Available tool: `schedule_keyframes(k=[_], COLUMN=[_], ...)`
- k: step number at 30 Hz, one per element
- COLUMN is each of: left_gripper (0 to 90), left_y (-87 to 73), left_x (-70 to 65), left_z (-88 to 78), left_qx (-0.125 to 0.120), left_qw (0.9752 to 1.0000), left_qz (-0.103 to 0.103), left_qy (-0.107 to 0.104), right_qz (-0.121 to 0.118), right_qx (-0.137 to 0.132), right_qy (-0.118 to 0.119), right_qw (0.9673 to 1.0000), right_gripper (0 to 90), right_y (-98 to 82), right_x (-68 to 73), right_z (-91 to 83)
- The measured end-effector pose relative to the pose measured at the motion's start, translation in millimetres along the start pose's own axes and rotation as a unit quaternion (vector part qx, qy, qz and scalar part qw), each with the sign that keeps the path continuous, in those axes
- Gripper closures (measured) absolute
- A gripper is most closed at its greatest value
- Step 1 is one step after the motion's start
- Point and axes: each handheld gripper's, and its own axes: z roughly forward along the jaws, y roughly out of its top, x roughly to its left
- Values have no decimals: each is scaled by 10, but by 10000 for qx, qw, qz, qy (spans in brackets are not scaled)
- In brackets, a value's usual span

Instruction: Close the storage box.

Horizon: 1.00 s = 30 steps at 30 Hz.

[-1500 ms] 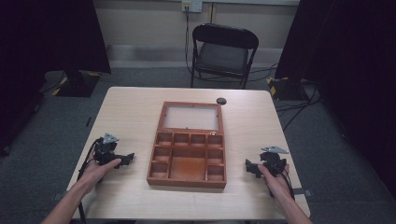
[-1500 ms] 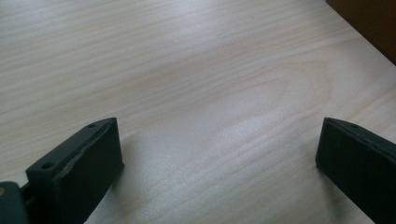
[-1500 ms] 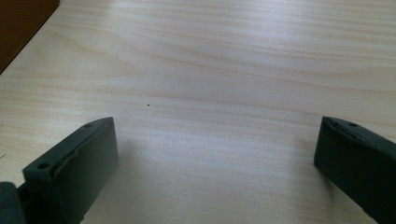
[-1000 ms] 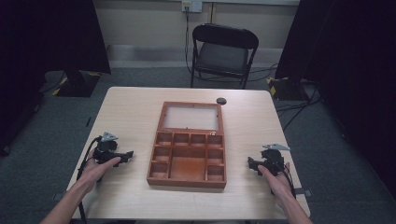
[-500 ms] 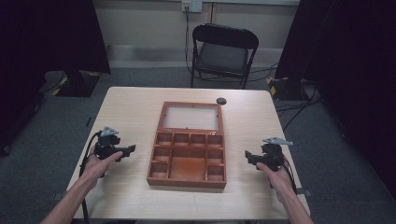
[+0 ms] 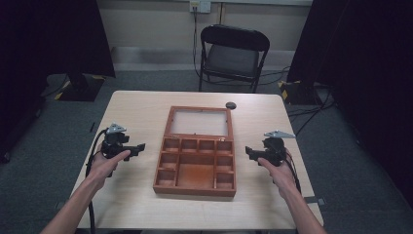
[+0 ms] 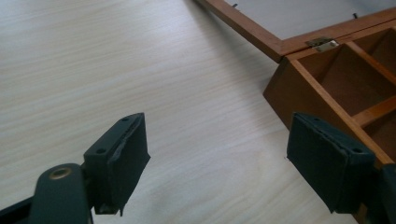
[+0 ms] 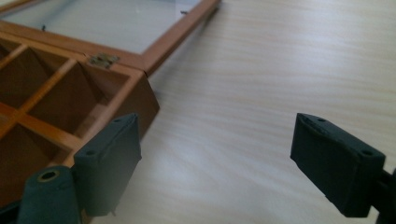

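A brown wooden box (image 6: 194, 189) lies open at the middle of the table, its several compartments empty and its glass-paned lid (image 6: 199, 122) folded flat away from me. My left gripper (image 6: 139, 147) hovers left of the box and points at it. Its jaws have just been closing a little, and they stand open with nothing between them (image 7: 217, 135). Right of the box, my right gripper (image 6: 249, 152) points back at it, open and empty (image 8: 215, 133). The box's corner and brass hinge show in the left gripper view (image 7: 320, 43) and the right gripper view (image 8: 103, 59).
A small black round object (image 6: 231, 105) lies on the light wooden table (image 6: 136, 112) just beyond the lid. A black folding chair (image 6: 233, 48) stands behind the far edge. Cables trail from both grippers toward me.
Both hands have lifted their grippers off the table and carried them a little farther from me. The box has not moved.
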Motion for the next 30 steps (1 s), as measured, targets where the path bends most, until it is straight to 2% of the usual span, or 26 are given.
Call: schedule_keyframes(k=[2,3,6,14,16,19,20,24,26,27,28,30], left_gripper=[201,201,211,219,207,187,187,187,187,187,187,184], left_y=[26,49,129,351,407,488,514,624,669,695,708,736], left_x=[2,-4,-47,-145,-174,-215,-231,-252,-267,-277,-290,-315], left_z=[9,14,44,134,183,257,288,368,415,447,470,512], left_qx=[-15,-119,-77,-208,-160,-89,-110,-110,-156,-94,-67,-70], left_qw=[10000,9999,9999,9995,9995,9995,9993,9989,9987,9987,9990,9987], left_qz=[11,-39,86,0,74,66,-20,-83,-102,-60,-33,-1], left_qy=[-22,-32,-101,-225,-248,-312,-346,-450,-480,-490,-448,-501], right_qz=[-3,-18,-52,-95,-86,-74,-64,-120,-92,-77,11,117], right_qx=[5,32,23,5,-51,-71,-80,-94,-142,-168,-156,-192], right_qy=[43,90,156,257,315,338,393,454,503,530,573,626], right_qw=[10000,10000,9999,9996,9995,9994,9992,9989,9986,9984,9982,9978], right_gripper=[151,151,160,166,175,175,175,174,171,169,162,160], right_y=[31,62,159,387,465,548,586,689,725,739,758,769], right_x=[18,37,97,173,183,197,205,241,254,255,247,234], right_z=[22,44,100,200,221,252,272,348,390,415,444,495])
